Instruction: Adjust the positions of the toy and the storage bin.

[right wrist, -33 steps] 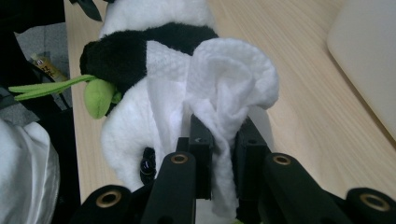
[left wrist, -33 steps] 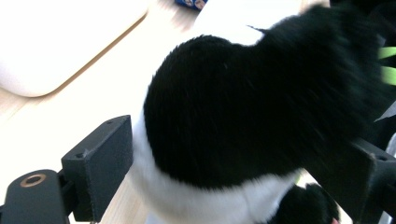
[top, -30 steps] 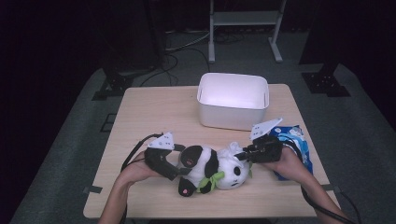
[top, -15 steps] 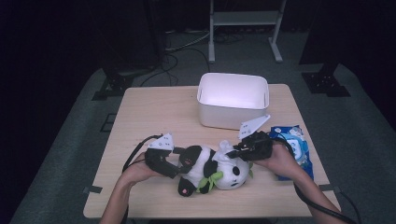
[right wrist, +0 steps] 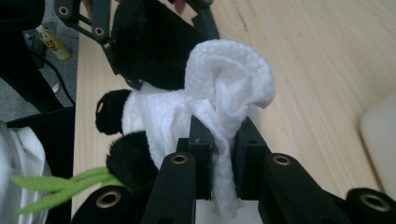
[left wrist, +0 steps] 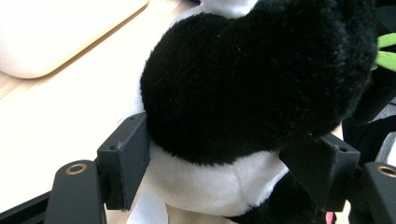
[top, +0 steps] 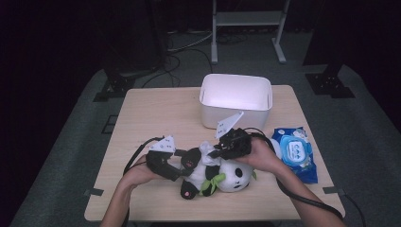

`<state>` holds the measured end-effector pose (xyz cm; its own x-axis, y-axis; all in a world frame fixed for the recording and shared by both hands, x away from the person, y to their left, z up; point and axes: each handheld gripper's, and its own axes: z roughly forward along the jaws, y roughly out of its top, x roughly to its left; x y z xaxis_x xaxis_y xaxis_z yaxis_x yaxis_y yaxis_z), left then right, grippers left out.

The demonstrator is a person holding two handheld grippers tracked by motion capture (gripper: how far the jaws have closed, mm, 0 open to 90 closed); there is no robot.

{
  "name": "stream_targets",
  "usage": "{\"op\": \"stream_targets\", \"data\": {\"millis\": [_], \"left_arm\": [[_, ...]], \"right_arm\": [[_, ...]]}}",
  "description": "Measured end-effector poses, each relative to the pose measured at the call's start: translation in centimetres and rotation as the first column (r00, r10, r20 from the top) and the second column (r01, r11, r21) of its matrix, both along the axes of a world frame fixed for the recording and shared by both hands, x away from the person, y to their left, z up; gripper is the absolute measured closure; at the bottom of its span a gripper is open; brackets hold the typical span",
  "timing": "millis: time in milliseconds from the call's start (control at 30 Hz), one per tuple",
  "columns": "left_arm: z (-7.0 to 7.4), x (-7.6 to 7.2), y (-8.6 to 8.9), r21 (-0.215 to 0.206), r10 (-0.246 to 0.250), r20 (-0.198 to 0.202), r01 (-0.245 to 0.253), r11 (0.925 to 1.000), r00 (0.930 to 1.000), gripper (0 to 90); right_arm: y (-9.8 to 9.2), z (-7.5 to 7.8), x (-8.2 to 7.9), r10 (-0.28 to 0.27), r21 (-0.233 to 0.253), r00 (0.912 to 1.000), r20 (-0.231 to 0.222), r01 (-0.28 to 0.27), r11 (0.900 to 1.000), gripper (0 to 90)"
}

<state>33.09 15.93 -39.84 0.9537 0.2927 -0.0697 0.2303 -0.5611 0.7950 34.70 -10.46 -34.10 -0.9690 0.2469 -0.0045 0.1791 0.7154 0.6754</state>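
A wooden table (top: 142,127) holds a white bin (top: 236,100); near its front edge lies a plush panda (top: 215,172), clamped by the left gripper (top: 182,166), while the right gripper (top: 217,152) pinches a white wipe (right wrist: 224,100) against it.

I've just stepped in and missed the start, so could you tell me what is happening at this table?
A person is wiping a panda plush toy lying on the table. The left gripper clamps the toy's body, while the right gripper pinches a white wipe against it. A blue wipes pack and a white bin sit nearby.
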Motion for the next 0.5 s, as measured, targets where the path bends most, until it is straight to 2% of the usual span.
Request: {"op": "stream_targets", "data": {"millis": [67,167,333,500], "left_arm": [[0.1,0.0,0.0,0.001,-0.001,-0.001,0.001,1.0000,1.0000,25.0],[0.4,0.0,0.0,-0.009,-0.003,-0.006,0.003,1.0000,1.0000,23.2],[1.2,-0.4,-0.1,0.002,-0.024,-0.004,0.024,0.9997,0.9997,21.4],[1.7,-0.6,0.3,-0.011,-0.044,-0.017,0.044,0.9990,0.9989,20.5]], "right_arm": [[-1.0,0.1,0.3,-0.026,-0.004,0.9996,0.006,0.026,1.000,79.2],[-2.4,-0.4,0.6,-0.066,-0.001,0.9972,-0.034,0.066,0.998,79.1],[-2.9,-1.5,0.3,-0.067,0.026,0.9958,-0.062,0.069,0.997,79.1],[-3.1,-1.9,0.1,-0.070,0.039,0.9946,-0.076,0.073,0.997,79.1]]}}
